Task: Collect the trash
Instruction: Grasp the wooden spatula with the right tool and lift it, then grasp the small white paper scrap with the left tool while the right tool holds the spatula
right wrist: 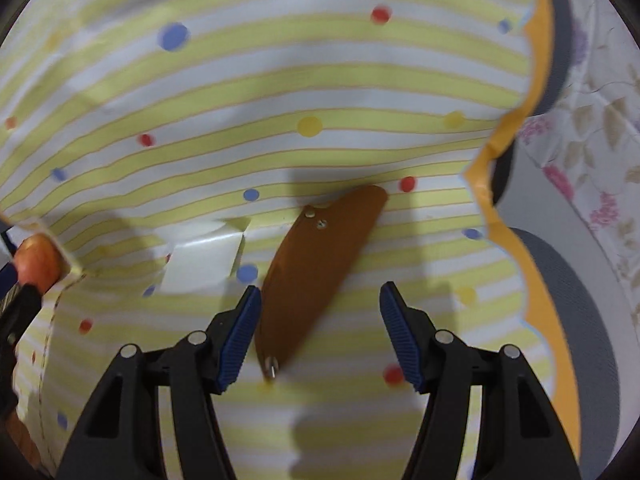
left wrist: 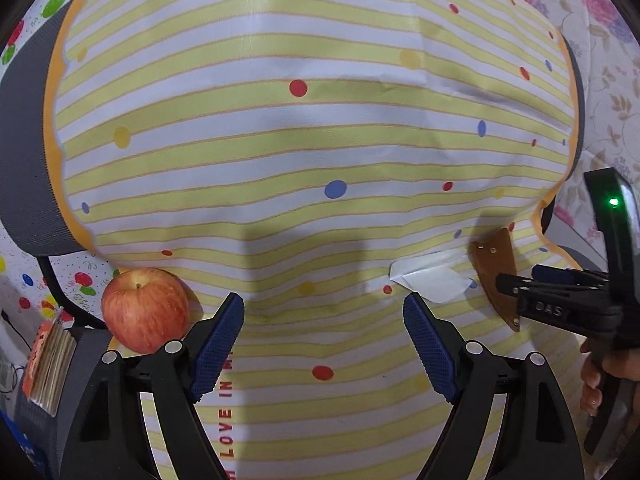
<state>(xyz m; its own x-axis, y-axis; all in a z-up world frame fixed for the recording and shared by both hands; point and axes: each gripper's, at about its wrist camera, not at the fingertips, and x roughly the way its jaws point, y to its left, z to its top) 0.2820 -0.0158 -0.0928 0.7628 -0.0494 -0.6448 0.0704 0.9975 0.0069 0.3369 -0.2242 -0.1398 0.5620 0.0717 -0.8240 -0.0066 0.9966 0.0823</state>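
While no bin is showing in either view, the trash is lying out on the yellow-and-white striped, dotted tablecloth (left wrist: pixel 280 152); a crumpled white scrap of paper (right wrist: pixel 200 266) is sitting just beside a flat brown leather sheath with metal rivets (right wrist: pixel 316 264) (the two look barely apart); a red apple (left wrist: pixel 145 309) is resting at the cloth's near-left edge, well apart from both. The left gripper (left wrist: pixel 324 344) is hovering low over bare cloth, its blue-padded jaws spread wide and holding nothing. The right gripper (right wrist: pixel 320 336) is hanging over the sheath's near end, jaws likewise gaping and gripping nothing.
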